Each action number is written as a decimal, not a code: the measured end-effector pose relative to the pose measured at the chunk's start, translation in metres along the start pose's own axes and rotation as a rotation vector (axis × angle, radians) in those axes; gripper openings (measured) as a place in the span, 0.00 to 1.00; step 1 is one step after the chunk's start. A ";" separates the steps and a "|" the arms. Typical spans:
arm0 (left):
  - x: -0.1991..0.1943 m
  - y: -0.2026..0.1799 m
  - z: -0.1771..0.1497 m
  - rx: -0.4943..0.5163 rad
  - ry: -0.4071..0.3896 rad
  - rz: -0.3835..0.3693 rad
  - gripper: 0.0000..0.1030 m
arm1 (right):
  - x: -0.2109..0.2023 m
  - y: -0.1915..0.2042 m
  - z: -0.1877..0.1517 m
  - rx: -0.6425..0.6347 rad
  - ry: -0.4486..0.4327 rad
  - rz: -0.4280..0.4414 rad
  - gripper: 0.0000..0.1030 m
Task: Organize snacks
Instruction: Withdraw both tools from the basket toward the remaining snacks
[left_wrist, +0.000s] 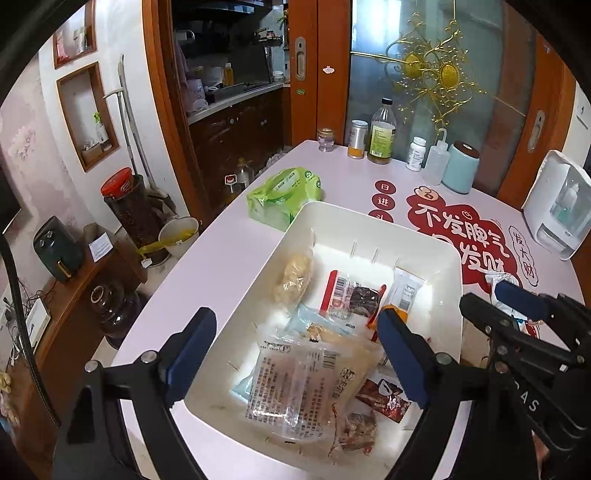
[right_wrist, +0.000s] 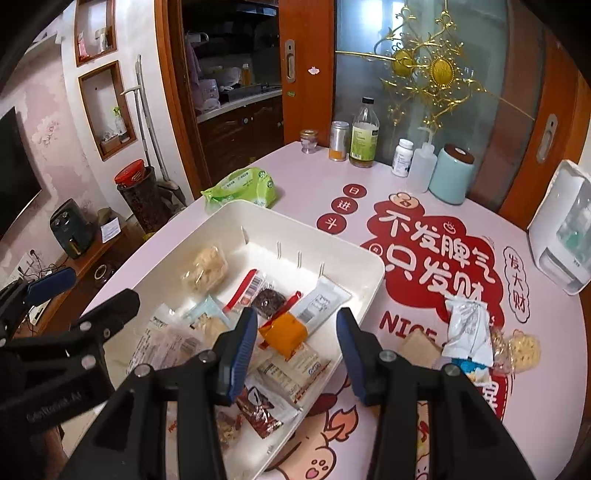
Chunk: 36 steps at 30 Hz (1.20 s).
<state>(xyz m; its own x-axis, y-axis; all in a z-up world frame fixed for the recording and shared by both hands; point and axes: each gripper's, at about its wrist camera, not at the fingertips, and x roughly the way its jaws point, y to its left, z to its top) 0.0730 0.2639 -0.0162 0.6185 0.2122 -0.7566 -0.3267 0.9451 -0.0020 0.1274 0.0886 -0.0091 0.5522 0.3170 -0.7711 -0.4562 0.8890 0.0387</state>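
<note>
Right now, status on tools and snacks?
Left tool, right tool open, empty, over white plastic bin. Silver-white snack packets on table outside. Nothing blocking.

Bin (left_wrist: 448, 295) near corner: hidden from you by the left gripper (left_wrist: 295, 354).
Snack packets (right_wrist: 471, 334): print too blurred to read.

Snack packets (left_wrist: 295, 384) in bin (left_wrist: 448, 295); bottles (left_wrist: 382, 133) behind
</note>
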 end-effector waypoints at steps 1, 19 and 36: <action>-0.002 0.000 -0.001 -0.001 -0.004 -0.005 0.86 | 0.000 0.000 -0.002 0.002 0.001 0.003 0.44; -0.053 -0.052 -0.010 0.091 -0.094 -0.044 0.98 | -0.048 -0.053 -0.050 0.087 -0.033 0.020 0.44; -0.066 -0.180 0.012 0.259 -0.102 -0.227 1.00 | -0.087 -0.213 -0.070 0.238 -0.050 -0.137 0.63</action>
<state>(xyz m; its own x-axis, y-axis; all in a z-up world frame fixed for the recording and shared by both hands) 0.0997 0.0824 0.0418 0.7268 0.0007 -0.6868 0.0114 0.9998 0.0131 0.1278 -0.1509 0.0052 0.6336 0.1991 -0.7476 -0.2011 0.9755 0.0894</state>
